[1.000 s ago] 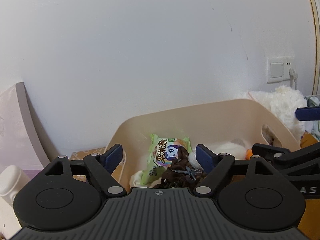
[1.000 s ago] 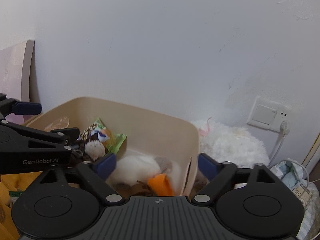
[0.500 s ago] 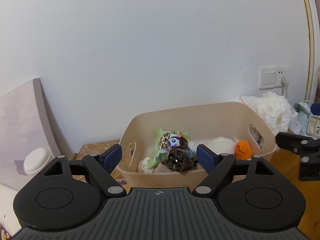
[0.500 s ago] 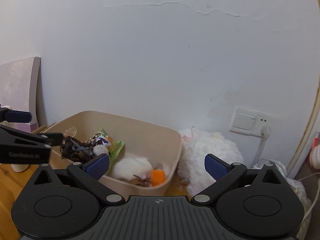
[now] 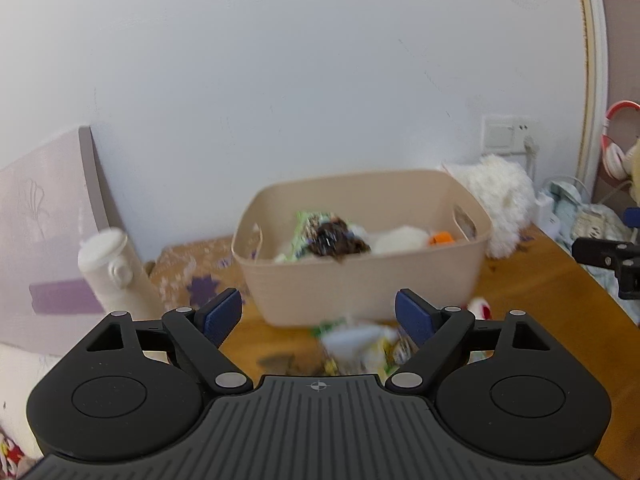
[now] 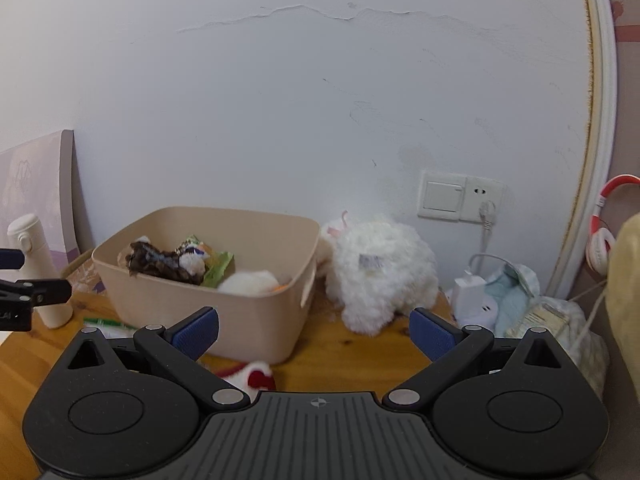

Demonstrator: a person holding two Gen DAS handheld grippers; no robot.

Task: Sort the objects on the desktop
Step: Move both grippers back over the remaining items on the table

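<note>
Left wrist view shows the left gripper [image 5: 319,312] with its jaws wide apart and nothing between them, having just opened a little further; the right gripper [image 6: 313,330] in its own view is likewise spread and empty; both point gently downward toward the wooden desk [image 6: 360,360]. The beige storage bin [image 5: 360,280] stands against the wall, already holding a dark brown tangle [image 5: 338,238], a green snack packet [image 6: 218,268] and a white plush [image 6: 250,282]. Blurred wrappers [image 5: 360,340] lie on the desk just in front of the bin, and a small red-and-white toy [image 6: 256,376] sits near the right gripper. The next pick probably calls for lowering onto one loose item, centring it between the pads before closing; thin wrappers may slip.
</note>
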